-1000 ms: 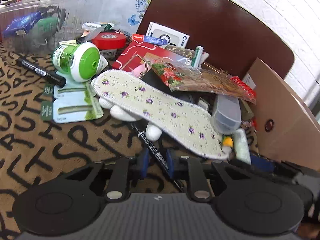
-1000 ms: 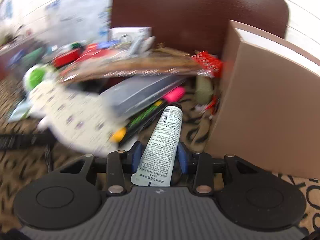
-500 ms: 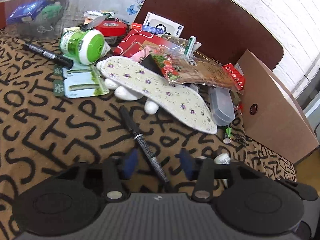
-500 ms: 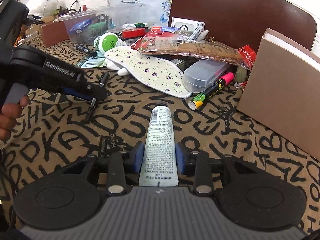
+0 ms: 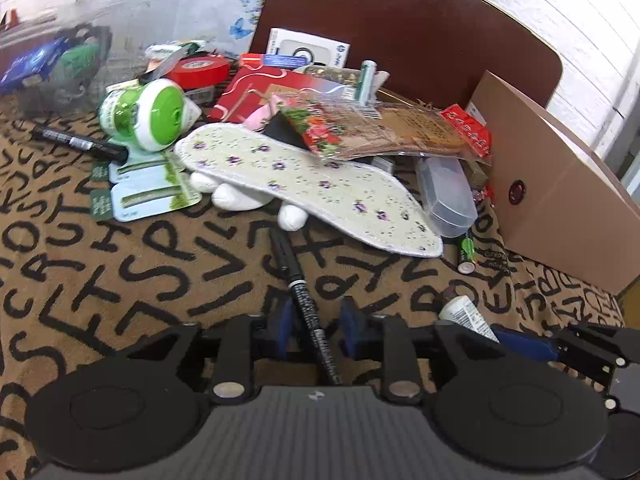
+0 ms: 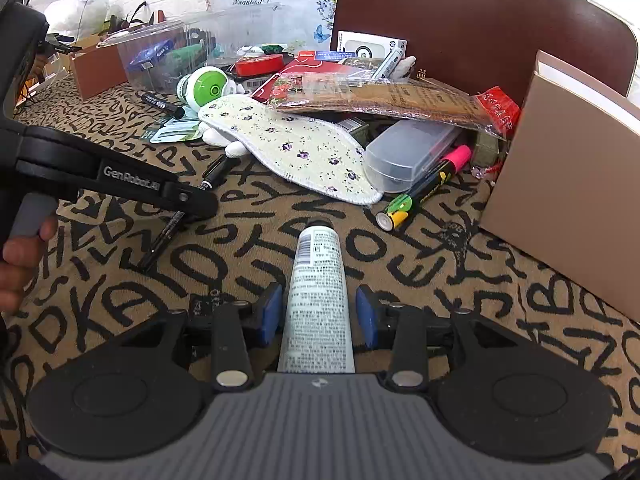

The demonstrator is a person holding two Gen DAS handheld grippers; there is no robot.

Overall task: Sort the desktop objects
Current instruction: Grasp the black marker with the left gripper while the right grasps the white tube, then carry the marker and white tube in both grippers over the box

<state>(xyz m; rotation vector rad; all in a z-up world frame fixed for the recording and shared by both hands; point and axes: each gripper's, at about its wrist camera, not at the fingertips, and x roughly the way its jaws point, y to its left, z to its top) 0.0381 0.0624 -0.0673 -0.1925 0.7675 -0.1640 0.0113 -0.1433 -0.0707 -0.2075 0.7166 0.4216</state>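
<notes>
— Left wrist view: what do the left tongs (image 5: 313, 322) have?
— A slim black pen (image 5: 303, 300) lies between the blue pads; they have just been closing, with gaps on both sides, so spread, not pinching.
— And the right tongs (image 6: 319, 314)?
— A white squeeze tube with a black cap (image 6: 318, 286) sits between them, above the letter-patterned bench (image 6: 460, 280); I cannot tell whether the pads press it.

Tan cloth (image 6: 460, 280) carried black scrawled letters; at twelve o'clock a cream insole (image 6: 288, 148) bore purple florets, a green-and-white sharpener (image 6: 208, 88) sat at eleven, a pink-capped black marker (image 6: 432, 180) at one, beside a brown box (image 6: 560, 184).
</notes>
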